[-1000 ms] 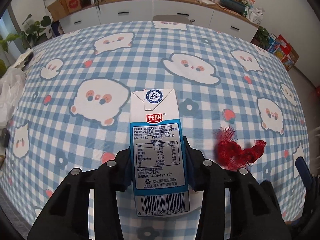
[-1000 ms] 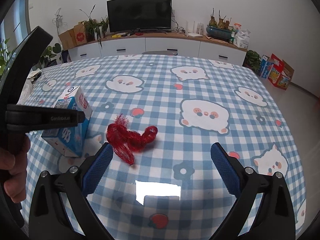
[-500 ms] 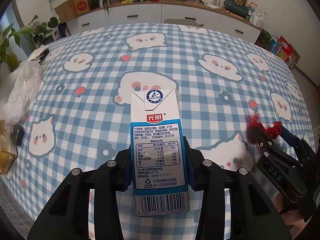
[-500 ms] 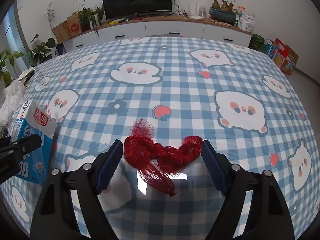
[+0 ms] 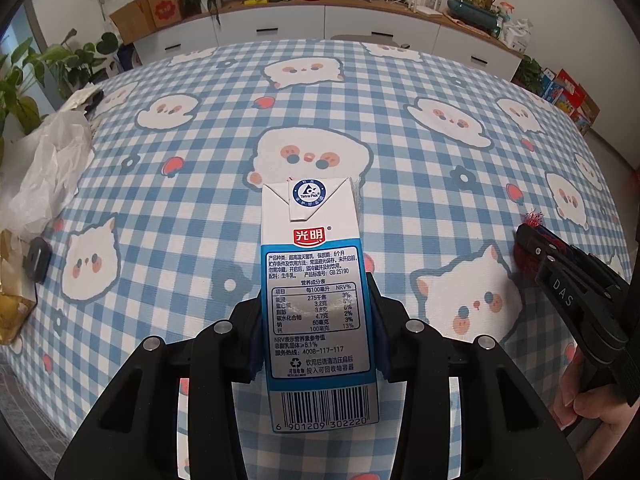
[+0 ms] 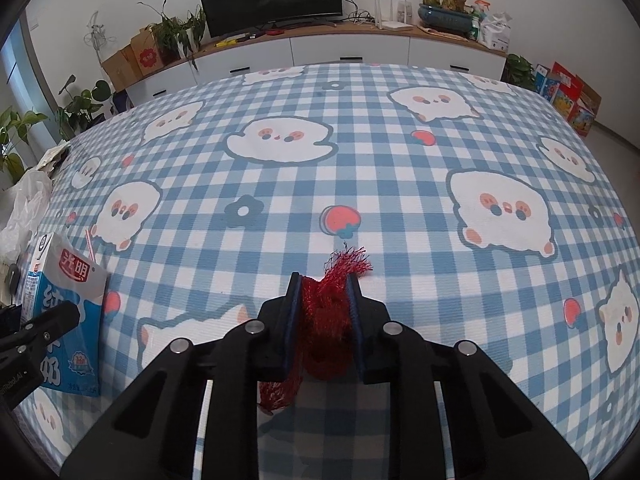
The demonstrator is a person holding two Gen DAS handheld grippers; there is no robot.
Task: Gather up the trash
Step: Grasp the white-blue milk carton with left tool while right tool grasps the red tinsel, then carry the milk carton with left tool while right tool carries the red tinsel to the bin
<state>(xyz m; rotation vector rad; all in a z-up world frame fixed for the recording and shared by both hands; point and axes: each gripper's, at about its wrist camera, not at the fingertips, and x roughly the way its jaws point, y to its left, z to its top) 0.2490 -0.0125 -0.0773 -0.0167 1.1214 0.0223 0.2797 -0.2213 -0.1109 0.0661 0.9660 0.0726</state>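
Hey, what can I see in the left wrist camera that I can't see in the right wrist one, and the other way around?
Only the left wrist view shows the milk carton's nutrition label and barcode, clamped between the left gripper's pads, plus a person's hand at the right edge.

Only the right wrist view shows the right gripper shut on the bunched red mesh netting, and the carton's straw.

Both show the checked tablecloth, the carton, the netting, the white plastic bag at the left edge and the sideboard.

Blue-white milk carton [image 5: 316,296] upright; red mesh netting [image 6: 326,320] bunched above checked tablecloth [image 6: 400,160].
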